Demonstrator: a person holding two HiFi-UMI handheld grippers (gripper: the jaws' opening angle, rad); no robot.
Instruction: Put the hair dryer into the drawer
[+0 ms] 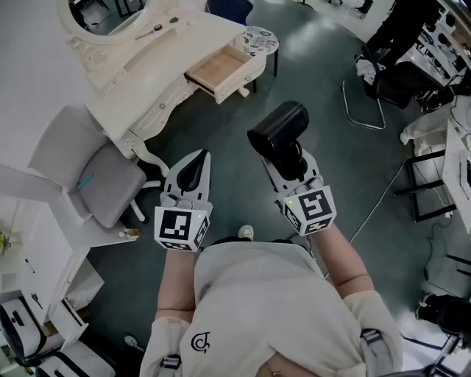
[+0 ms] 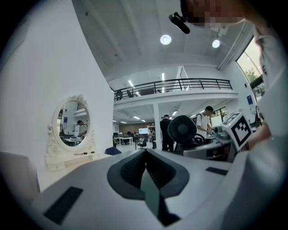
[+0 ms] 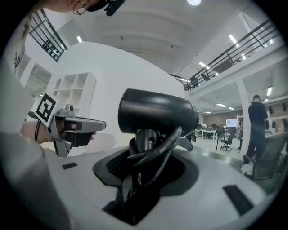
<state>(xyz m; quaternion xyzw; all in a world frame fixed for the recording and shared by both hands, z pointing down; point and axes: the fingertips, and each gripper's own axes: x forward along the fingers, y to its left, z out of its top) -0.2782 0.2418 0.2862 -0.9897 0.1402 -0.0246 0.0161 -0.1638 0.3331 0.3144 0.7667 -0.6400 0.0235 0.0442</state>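
Hair dryer (image 1: 278,131) matt blk plastic; drawer (image 1: 218,70) bare pale wood inside, cream painted front; chair (image 1: 110,180) grey cloth

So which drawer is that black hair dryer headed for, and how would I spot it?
Look at the top left of the head view for the cream-white carved dressing table with its oval mirror. At its right end, a pale wooden drawer stands pulled out. It is the only open one, showing bare wood inside against the cream paint.

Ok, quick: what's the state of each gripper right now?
Left gripper: closed, empty.
Right gripper: closed on the hair dryer, at its handle.
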